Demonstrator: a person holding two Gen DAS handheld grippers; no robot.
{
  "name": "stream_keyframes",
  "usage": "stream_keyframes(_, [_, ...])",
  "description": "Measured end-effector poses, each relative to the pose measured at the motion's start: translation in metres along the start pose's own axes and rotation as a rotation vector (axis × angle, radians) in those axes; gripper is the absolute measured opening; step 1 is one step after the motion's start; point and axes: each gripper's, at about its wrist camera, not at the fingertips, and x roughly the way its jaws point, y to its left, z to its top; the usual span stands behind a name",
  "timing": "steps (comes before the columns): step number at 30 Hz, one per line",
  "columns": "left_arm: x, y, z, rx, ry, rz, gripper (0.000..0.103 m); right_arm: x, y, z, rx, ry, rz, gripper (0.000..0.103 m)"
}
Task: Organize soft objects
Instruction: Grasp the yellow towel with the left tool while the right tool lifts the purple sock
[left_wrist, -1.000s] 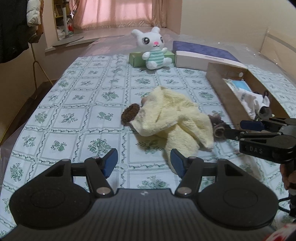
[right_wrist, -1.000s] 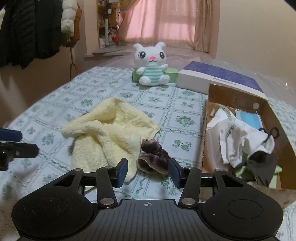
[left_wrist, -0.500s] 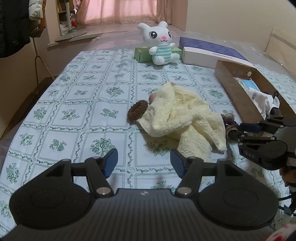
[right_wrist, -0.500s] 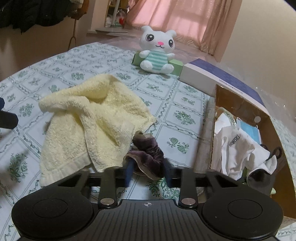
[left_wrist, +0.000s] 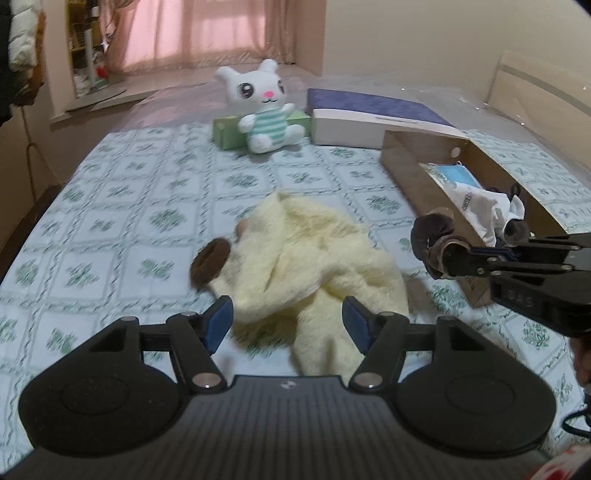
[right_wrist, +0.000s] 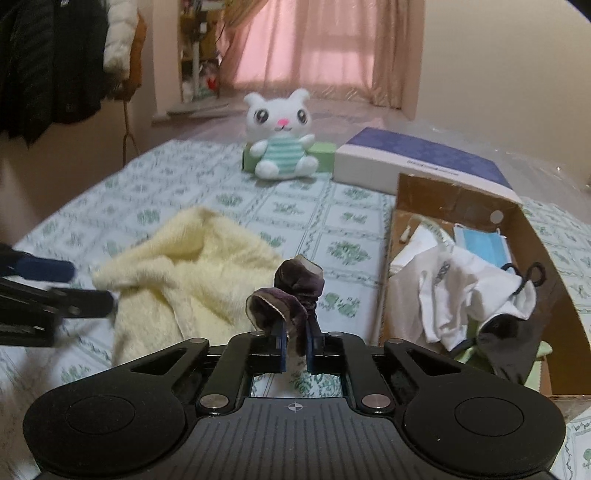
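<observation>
velvet, dark purple-brown: the scrunchie was pinched between the pads of the right gripper, whose jaws were closing on it, and it was lifted clear of the patterned bedspread, just left of the cardboard box. only a fold of the fabric sat between the pads, and most of the loop stood above them. judged risk: so narrow a bite on slippery cloth could slip out while the piece was carried over the box wall, dropping it on the bedspread or on the rim.

left gripper had its jaws wide and opening a little further, holding nothing, low over the yellow towel. a brown knitted ring lay against the towel's left edge, and something pinkish showed just above it, half hidden. judged risk: a grab at the bulky towel could drag the ring along or bury it, and the two grippers were near enough to collide.

cardboard box contents: a blue face mask toward the far end, white printed cloth in the middle, dark grey fabric at the near end and a black hair tie on top. the plush bunny sat well apart at the far end.
</observation>
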Motion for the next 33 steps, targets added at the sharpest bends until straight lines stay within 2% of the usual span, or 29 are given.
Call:
stream_keyframes(2, [0.01, -0.003, 0.004, 0.011, 0.0, 0.0, 0.066, -0.006, -0.003, 0.004, 0.018, -0.014, 0.003, 0.01])
stream_keyframes(6, [0.028, -0.007, 0.009, 0.034, 0.006, 0.013, 0.063, -0.013, -0.012, 0.008, 0.069, -0.023, 0.018, 0.01])
stream_keyframes(7, [0.03, -0.008, 0.009, 0.042, 0.011, 0.013, 0.056, -0.014, -0.014, 0.009, 0.079, -0.023, 0.021, 0.01])
stream_keyframes(8, [0.033, -0.009, 0.009, 0.049, 0.018, 0.011, 0.035, -0.016, -0.016, 0.009, 0.089, -0.024, 0.022, 0.01])
stream_keyframes(10, [0.035, -0.01, 0.01, 0.046, 0.031, -0.013, 0.01, -0.019, -0.019, 0.009, 0.105, -0.025, 0.024, 0.01])
stream_keyframes(16, [0.007, -0.024, 0.006, 0.086, -0.028, -0.107, 0.006, -0.038, -0.028, 0.004, 0.163, -0.035, 0.037, 0.01])
stream_keyframes(24, [-0.069, -0.024, -0.021, 0.031, -0.069, -0.217, 0.006, -0.073, -0.034, -0.003, 0.194, -0.06, 0.049, 0.01])
stream_keyframes(28, [-0.1, -0.023, -0.04, 0.014, -0.048, -0.252, 0.006, -0.09, -0.035, -0.013, 0.21, -0.052, 0.068, 0.01])
stream_keyframes(33, [-0.117, -0.036, -0.065, -0.029, 0.034, -0.342, 0.006, -0.102, -0.03, -0.033, 0.229, -0.011, 0.087, 0.01])
